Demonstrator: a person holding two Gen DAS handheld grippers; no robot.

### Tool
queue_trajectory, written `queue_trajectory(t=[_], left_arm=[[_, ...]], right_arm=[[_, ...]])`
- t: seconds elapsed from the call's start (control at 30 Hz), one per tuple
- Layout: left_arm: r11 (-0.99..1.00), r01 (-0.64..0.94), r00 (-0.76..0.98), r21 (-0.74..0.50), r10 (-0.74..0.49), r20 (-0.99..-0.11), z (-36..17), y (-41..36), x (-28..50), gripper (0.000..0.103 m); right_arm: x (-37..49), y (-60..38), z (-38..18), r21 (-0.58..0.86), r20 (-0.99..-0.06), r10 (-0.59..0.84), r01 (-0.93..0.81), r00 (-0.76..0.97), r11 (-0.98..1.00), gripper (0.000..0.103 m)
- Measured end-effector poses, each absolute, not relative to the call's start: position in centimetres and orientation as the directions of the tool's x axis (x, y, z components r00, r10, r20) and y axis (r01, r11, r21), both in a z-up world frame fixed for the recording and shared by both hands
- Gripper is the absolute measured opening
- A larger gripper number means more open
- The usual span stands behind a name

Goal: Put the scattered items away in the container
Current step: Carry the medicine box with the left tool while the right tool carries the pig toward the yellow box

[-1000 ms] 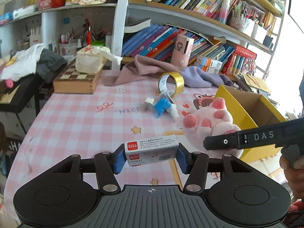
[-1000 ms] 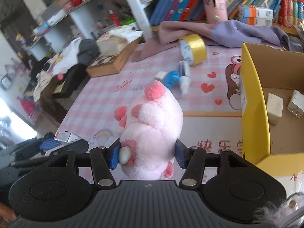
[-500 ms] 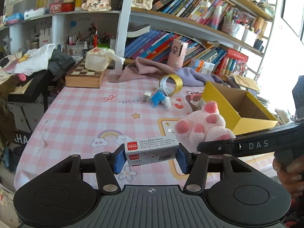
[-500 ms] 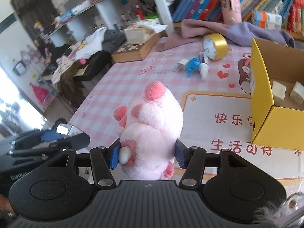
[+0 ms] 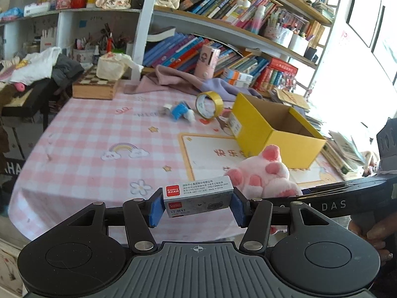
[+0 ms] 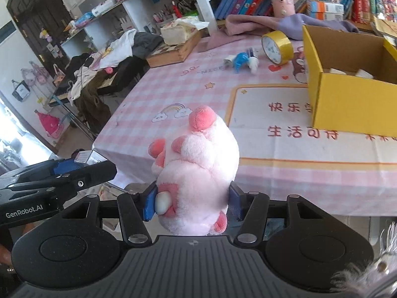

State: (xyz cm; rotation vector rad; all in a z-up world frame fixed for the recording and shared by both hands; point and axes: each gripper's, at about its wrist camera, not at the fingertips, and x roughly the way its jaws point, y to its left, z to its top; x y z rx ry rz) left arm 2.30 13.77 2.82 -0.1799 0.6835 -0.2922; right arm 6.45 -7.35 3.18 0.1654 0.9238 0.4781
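Note:
My left gripper (image 5: 197, 204) is shut on a small grey staple box (image 5: 198, 198) with a red label, held in the air at the near edge of the table. A pink plush toy (image 6: 198, 171) is clamped in my right gripper (image 6: 191, 203), also near the table's front edge; the same plush (image 5: 264, 177) shows just right of the staple box. The yellow cardboard box (image 5: 275, 129) stands open on the right side of the table (image 6: 347, 92), with pale blocks inside. A yellow tape roll (image 5: 209, 104), a blue item (image 5: 179, 109) and a small white bottle lie beyond it.
A pink checked tablecloth (image 5: 99, 136) covers the table. A wooden chessboard box (image 5: 95, 87) with a tissue pack sits at the far left, crumpled purple cloth (image 5: 188, 82) at the back. Bookshelves rise behind. A cluttered dark side table (image 6: 99, 74) stands left of the table.
Both grippers have pulled back from the table toward its near edge, each keeping its load. The yellow box and the scattered items now look farther away.

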Motion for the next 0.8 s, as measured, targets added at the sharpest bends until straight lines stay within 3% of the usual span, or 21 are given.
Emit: queue_trajectory(t=[0.8], left_arm=[[0.852,0.442,0.630,-0.281,-0.518,-0.579,2.7,5.8,1.5,0.053]], right_arm=[[-0.9,-16.6,3.5,0.292,-0.734,0.259,-0.052,0.627,0.955,0.053]])
